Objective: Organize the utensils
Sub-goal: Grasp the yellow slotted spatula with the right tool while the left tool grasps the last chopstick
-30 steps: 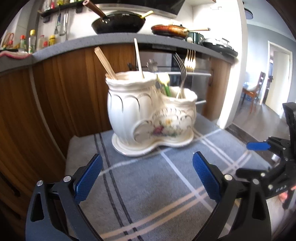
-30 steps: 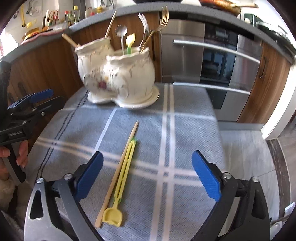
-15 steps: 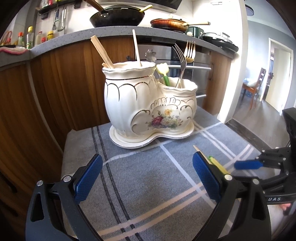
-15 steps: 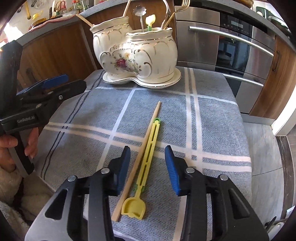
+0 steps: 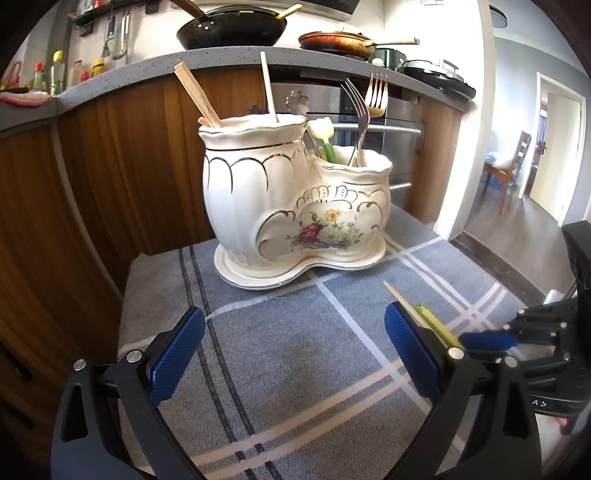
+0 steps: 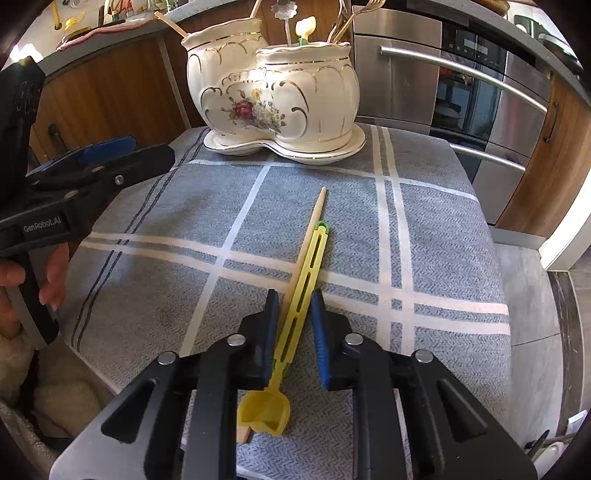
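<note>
A white floral ceramic utensil holder [image 5: 295, 206] [image 6: 273, 92] stands at the far side of a grey plaid cloth; chopsticks, forks and spoons stick out of it. A yellow plastic spoon [image 6: 299, 291] and a wooden chopstick [image 6: 317, 206] lie side by side on the cloth. My right gripper [image 6: 293, 299] is low over them, jaws narrowed around the spoon's handle and the chopstick, a small gap still showing on each side. My left gripper [image 5: 291, 332] is wide open and empty, facing the holder from the left; it shows in the right wrist view [image 6: 110, 155].
The cloth [image 6: 424, 221] covers a small table whose edges drop off on all sides. Wooden cabinets [image 5: 92, 177] stand behind and a steel oven [image 6: 461, 85] at the right. Pans [image 5: 232, 29] sit on the counter above.
My right gripper has moved down and forward over the yellow spoon and chopstick, and its jaws have closed from wide open to a narrow gap. My left gripper dropped slightly and stayed open.
</note>
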`<state>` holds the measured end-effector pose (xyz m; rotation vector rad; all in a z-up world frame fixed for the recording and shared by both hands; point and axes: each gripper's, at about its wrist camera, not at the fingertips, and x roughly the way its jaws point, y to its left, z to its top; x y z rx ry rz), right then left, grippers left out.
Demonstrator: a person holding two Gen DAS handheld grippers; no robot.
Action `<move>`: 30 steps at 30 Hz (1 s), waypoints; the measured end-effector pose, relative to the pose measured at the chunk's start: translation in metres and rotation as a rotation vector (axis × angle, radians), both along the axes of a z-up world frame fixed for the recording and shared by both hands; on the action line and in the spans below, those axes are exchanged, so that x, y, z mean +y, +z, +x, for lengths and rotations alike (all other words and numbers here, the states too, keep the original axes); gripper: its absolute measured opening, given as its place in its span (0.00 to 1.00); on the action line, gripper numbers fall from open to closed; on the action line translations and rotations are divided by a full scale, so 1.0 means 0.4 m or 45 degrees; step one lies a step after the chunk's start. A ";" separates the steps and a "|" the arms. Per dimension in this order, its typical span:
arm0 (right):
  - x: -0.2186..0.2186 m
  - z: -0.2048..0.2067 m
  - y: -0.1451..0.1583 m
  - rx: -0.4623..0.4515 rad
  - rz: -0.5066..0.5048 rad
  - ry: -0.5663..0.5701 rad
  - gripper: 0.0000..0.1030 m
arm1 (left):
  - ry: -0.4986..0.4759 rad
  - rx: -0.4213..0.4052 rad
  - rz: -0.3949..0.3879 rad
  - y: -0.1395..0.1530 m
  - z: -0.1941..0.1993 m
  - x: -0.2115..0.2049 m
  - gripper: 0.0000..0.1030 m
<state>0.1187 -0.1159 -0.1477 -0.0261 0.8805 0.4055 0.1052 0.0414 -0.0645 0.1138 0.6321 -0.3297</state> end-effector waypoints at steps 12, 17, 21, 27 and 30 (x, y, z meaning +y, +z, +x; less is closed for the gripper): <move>-0.066 0.025 0.016 -0.030 0.026 -0.094 0.09 | -0.001 0.038 0.015 -0.012 0.001 -0.012 0.94; -0.077 0.046 0.015 0.000 -0.006 -0.097 0.09 | -0.003 0.123 0.009 -0.026 0.004 -0.038 0.94; -0.079 0.060 0.009 0.024 -0.025 -0.081 0.11 | -0.018 0.217 -0.008 -0.039 0.004 -0.066 0.94; -0.074 0.083 -0.001 0.029 -0.094 -0.026 0.15 | -0.046 0.279 0.008 -0.048 -0.006 -0.111 0.94; -0.090 0.079 0.004 -0.006 -0.090 -0.019 0.10 | -0.063 0.315 0.025 -0.050 -0.013 -0.148 0.93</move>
